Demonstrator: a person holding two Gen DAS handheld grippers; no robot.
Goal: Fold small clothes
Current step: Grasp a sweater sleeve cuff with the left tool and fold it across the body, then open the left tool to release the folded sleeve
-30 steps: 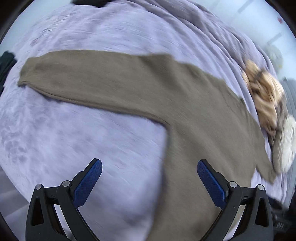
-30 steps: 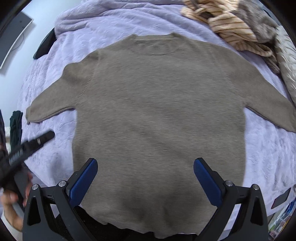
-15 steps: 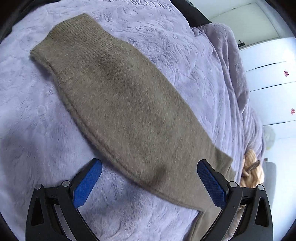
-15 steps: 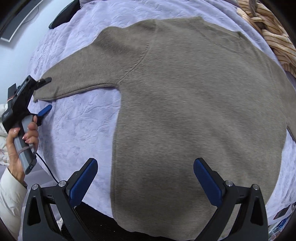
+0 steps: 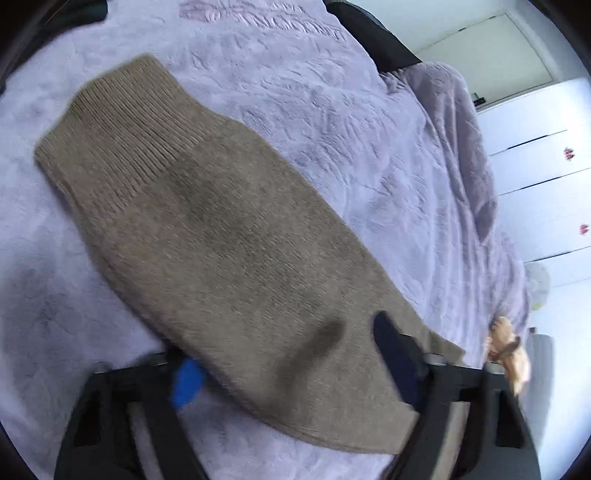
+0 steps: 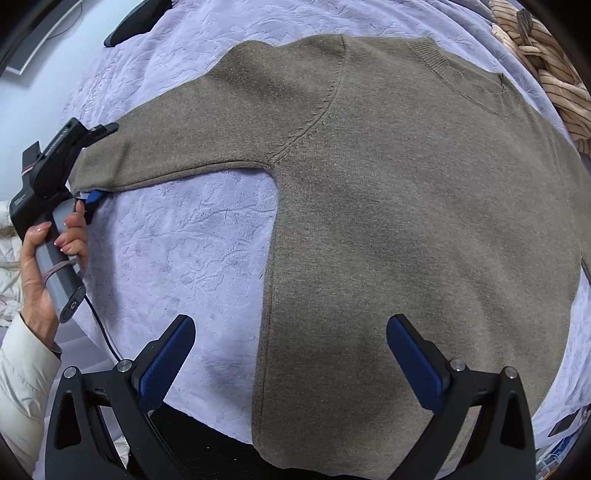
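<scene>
A taupe knit sweater [image 6: 406, 206] lies flat on a lilac bedspread [image 6: 184, 251], back up, collar at the far right. Its left sleeve [image 5: 221, 240] stretches out with the ribbed cuff [image 5: 118, 140] at the far end. My left gripper [image 5: 288, 369] is open, its jaws straddling the sleeve, one pad under the lower edge and one over the top. It also shows in the right wrist view [image 6: 92, 166] at the sleeve end. My right gripper [image 6: 291, 365] is open and empty, above the sweater's hem and side seam.
A pile of striped tan clothes [image 6: 546, 70] lies at the bed's far right, also seen in the left wrist view [image 5: 509, 347]. A dark object [image 6: 136, 22] sits at the far bed edge. White cupboards [image 5: 546, 166] stand beyond the bed.
My left gripper has moved forward onto the sleeve, its jaws now around the fabric. My right gripper has shifted left and lower, toward the armpit and side seam.
</scene>
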